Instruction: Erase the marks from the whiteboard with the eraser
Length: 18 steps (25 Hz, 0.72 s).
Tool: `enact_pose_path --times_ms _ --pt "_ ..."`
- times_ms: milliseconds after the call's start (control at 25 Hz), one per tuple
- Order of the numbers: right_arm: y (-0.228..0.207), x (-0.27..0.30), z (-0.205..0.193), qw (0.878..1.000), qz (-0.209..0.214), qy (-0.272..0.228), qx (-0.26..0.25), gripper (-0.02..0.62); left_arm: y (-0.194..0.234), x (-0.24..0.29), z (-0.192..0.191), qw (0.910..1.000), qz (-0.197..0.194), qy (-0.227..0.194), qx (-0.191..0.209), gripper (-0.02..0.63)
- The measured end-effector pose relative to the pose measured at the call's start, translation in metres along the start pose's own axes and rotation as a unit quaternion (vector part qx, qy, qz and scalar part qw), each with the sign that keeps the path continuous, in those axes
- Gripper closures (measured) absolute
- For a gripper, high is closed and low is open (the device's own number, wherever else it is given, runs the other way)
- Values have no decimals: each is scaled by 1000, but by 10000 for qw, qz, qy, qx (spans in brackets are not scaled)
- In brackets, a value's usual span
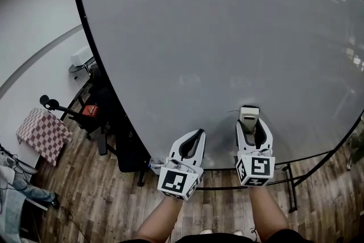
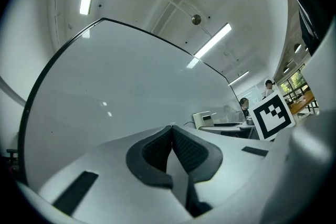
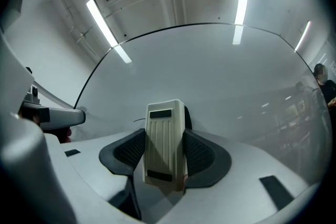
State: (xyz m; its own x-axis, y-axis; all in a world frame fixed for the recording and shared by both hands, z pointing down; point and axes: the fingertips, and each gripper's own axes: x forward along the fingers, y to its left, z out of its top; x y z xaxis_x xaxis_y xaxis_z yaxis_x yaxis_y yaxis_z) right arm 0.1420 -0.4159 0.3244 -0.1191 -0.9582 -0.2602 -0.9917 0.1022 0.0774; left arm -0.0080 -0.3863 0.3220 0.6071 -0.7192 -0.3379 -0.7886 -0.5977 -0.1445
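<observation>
Fingers [image 2: 153,153] of the left gripper [image 2: 171,129], white shells lined with dark ribbed pads, are pressed together at their tips with nothing between them. In the head view this left gripper [image 1: 197,135] is low in the picture and points up at the bottom edge of the large white whiteboard with a thin black frame [image 1: 227,37], its marker cube nearest the camera above the brown wooden plank floor [image 1: 85,190]. From the left gripper's own camera the whiteboard [image 2: 115,92] fills the view ahead, and its surface looks bare apart from reflected ceiling lights. To the right, well apart from the left gripper, the right gripper [image 1: 249,125] is clamped on a cream ribbed plastic eraser [image 1: 248,116], which stands upright between the jaws and sticks out past the fingertips. In its own view the right gripper [image 3: 165,136] has one dark pad [image 3: 127,152] against each long side of the eraser [image 3: 164,141], whose back with two black strips faces the camera. The eraser sits against the lower part of the whiteboard [image 3: 220,76], near the bottom frame; whether it touches the surface cannot be told. A thin dark mark [image 1: 233,111] lies on the board just left of the eraser's tip, and it also shows in the right gripper view [image 3: 137,120].
</observation>
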Motion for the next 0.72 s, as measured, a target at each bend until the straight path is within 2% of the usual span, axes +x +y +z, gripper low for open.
enact_pose_path --times_ms 200,720 --pt "16 -1 1 9998 169 11 -85 342 -4 -9 1 10000 81 -25 54 586" --pt "89 17 4 9935 976 205 -557 342 21 -27 11 9990 434 -46 112 586"
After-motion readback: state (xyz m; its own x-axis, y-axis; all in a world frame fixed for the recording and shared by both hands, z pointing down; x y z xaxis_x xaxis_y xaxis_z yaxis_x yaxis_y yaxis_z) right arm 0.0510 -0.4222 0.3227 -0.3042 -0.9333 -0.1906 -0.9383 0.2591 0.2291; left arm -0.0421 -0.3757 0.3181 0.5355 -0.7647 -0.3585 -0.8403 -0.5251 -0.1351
